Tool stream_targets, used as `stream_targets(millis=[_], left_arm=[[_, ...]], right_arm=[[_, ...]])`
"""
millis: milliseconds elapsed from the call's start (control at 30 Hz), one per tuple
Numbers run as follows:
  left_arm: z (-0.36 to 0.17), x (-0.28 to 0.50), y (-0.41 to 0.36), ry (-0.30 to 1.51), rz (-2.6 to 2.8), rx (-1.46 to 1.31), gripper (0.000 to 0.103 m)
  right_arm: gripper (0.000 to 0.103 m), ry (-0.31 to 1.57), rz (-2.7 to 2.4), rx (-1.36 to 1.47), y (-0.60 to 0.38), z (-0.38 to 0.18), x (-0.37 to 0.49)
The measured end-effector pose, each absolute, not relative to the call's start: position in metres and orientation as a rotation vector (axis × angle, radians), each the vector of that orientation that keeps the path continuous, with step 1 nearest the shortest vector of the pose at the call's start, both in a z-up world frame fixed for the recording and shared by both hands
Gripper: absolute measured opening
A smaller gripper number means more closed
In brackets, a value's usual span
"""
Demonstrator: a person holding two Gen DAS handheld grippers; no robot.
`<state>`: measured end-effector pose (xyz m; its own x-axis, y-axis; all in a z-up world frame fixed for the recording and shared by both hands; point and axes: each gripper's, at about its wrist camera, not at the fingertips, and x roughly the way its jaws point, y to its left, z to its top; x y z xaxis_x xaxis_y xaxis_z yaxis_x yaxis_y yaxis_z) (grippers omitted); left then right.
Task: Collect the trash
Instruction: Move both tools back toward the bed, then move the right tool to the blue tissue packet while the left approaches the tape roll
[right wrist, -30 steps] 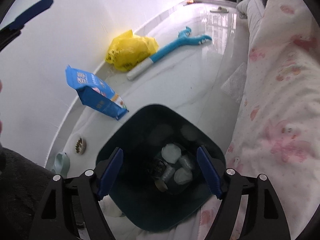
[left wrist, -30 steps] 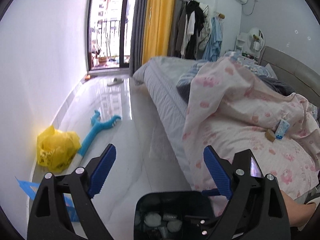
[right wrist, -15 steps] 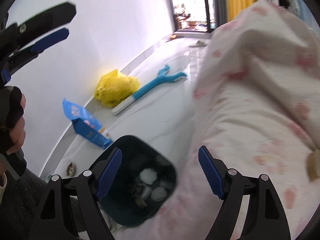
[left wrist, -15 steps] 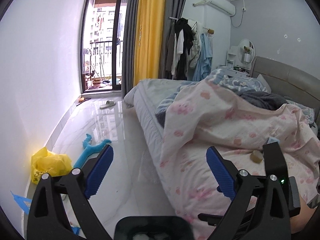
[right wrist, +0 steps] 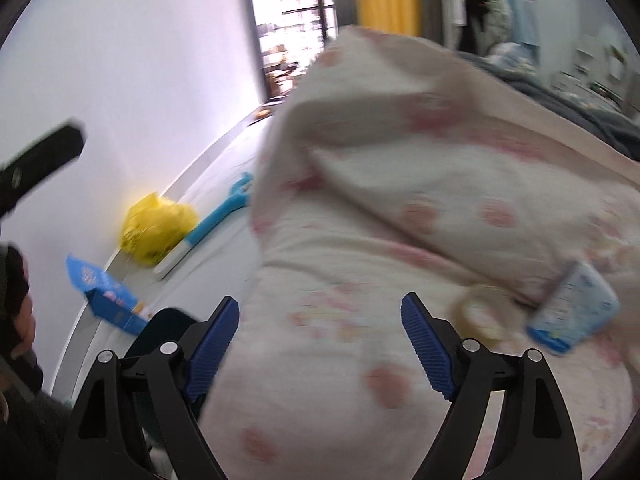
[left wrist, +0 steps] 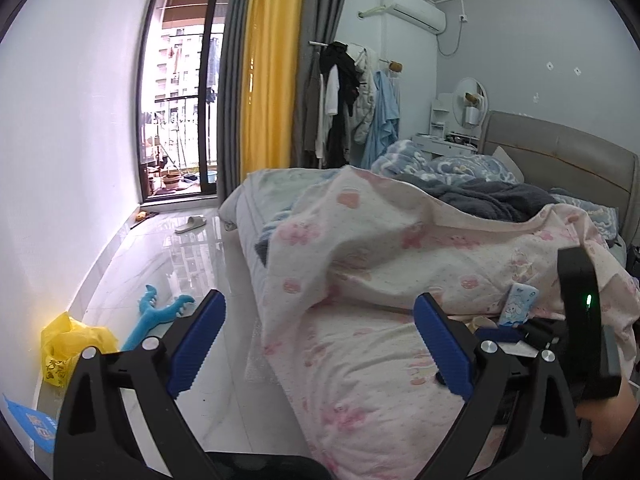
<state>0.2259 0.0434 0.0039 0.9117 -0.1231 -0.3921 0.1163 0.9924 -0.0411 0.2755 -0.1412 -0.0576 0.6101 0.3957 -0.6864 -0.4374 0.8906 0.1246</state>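
Note:
A small blue-and-white packet (right wrist: 576,308) and a tape roll (right wrist: 480,312) lie on the pink quilt (right wrist: 360,272), to the right of my right gripper (right wrist: 320,344). That gripper's jaws are opening with nothing between them, over the quilt. My left gripper (left wrist: 318,344) stands open and empty above the bed's edge. In its view the packet (left wrist: 520,304) and the roll (left wrist: 480,322) sit at the right, beside the right gripper's black housing (left wrist: 580,320). The dark bin (right wrist: 168,332) stands on the floor below the bed; its rim (left wrist: 260,466) shows at the bottom edge.
On the floor along the white wall lie a yellow bag (left wrist: 72,344), a blue plastic toy (left wrist: 160,316) and a blue snack bag (right wrist: 108,300). A slipper (left wrist: 192,224) lies near the balcony door. Clothes hang behind the bed. A hand (right wrist: 16,312) shows at the left edge.
Both views have swung up from the bin to the bed. The bin slid to the frame edges, the packet and tape roll came into the right view, and the right jaws widened.

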Motion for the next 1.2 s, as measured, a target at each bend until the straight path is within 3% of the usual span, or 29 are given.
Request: stream_targets(millis=[567,1200], left_arm=[[-0.021,0.254,-0.023,0.456,-0.179,-0.021,0.097],[-0.055,0.274,-0.088,0.587,-0.268,0.043,0.097]], right_arm=[[0.091,0.721,0.131,0.134,-0.265,-0.050,0.299],[0.091,0.791,0.028,0.336,-0.319,-0.082,0.326]])
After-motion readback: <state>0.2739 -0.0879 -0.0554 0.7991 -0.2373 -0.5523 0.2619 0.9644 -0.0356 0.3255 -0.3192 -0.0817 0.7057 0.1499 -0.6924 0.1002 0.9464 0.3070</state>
